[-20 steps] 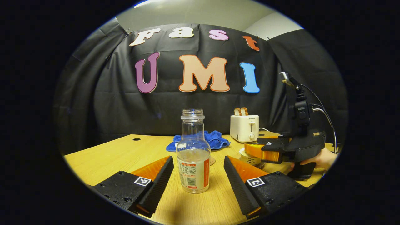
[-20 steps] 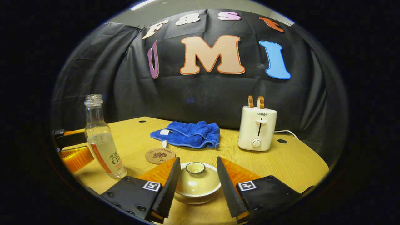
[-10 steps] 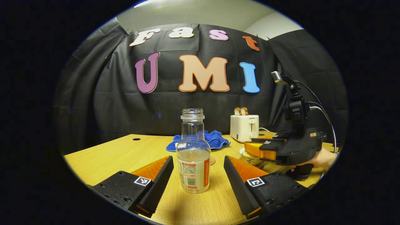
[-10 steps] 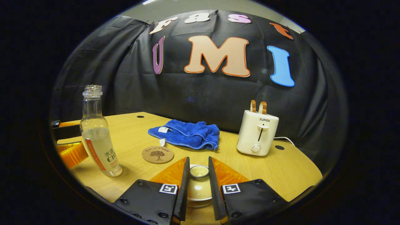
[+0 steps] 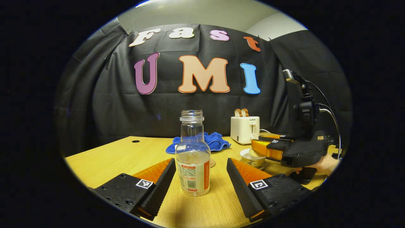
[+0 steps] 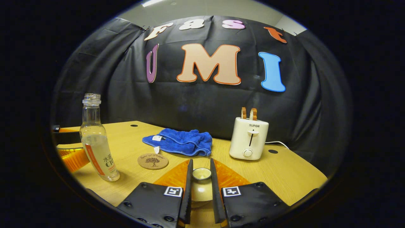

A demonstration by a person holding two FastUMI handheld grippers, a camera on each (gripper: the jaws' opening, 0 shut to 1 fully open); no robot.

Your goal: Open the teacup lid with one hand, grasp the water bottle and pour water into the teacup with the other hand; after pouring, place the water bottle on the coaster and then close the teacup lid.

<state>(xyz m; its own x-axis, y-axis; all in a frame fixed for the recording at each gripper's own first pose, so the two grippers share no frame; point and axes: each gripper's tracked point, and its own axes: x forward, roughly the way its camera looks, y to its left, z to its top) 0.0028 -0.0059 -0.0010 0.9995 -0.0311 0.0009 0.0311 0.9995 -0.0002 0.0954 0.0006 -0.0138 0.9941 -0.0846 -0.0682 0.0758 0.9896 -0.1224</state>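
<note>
Water bottle upright on bench, mouth up, between wide-spread left gripper; right gripper clamped on teacup lid knob

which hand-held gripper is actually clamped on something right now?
The right hand-held gripper: both fingers press on the teacup lid knob. The left hand-held gripper stands wide open, fingers either side of the water bottle, not touching.

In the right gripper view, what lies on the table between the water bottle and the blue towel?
The round cork coaster lies between water bottle and blue towel, in the right gripper view.
</note>
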